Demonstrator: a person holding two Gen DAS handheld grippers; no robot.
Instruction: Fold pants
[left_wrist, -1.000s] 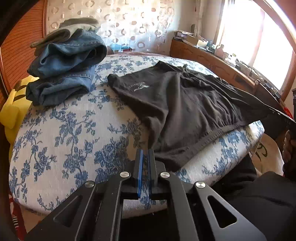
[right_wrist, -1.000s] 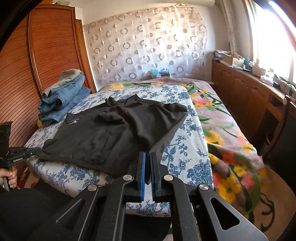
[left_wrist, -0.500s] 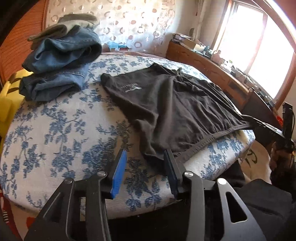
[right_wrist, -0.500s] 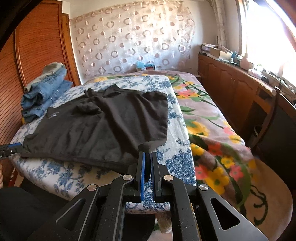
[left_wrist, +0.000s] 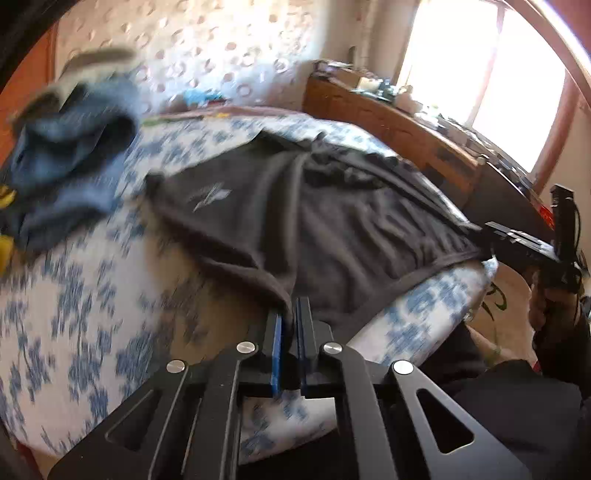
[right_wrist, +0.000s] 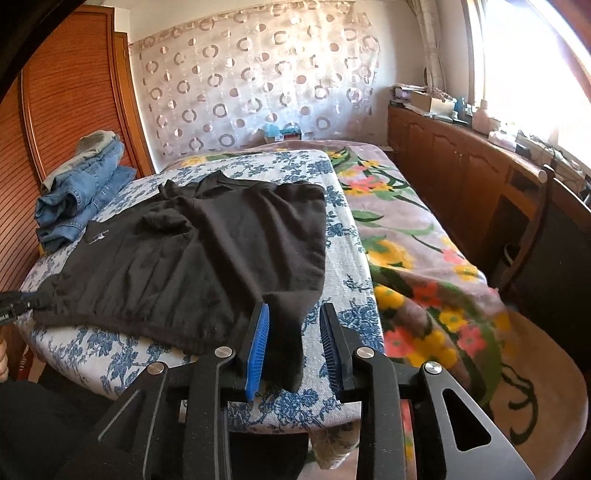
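Observation:
Black pants (left_wrist: 314, 229) lie spread on a blue-flowered cushion (left_wrist: 92, 295) over the bed; they also show in the right wrist view (right_wrist: 207, 258). My left gripper (left_wrist: 290, 314) is shut on the near left corner of the pants at the waistband edge. My right gripper (right_wrist: 293, 325) is open, its blue pads either side of the near right corner of the pants, which hangs over the cushion's front edge. The right gripper also shows in the left wrist view (left_wrist: 524, 240) at the far corner. The left wrist view is motion-blurred.
A pile of folded jeans (right_wrist: 81, 188) sits at the cushion's back left, by the wooden wardrobe (right_wrist: 66, 110). A floral blanket (right_wrist: 406, 240) covers the bed to the right. A wooden sideboard (right_wrist: 461, 158) and a chair (right_wrist: 546, 240) stand along the window side.
My left gripper opened, moved forward and closed on the pants' near corner. My right gripper moved up to the other corner and opened around it.

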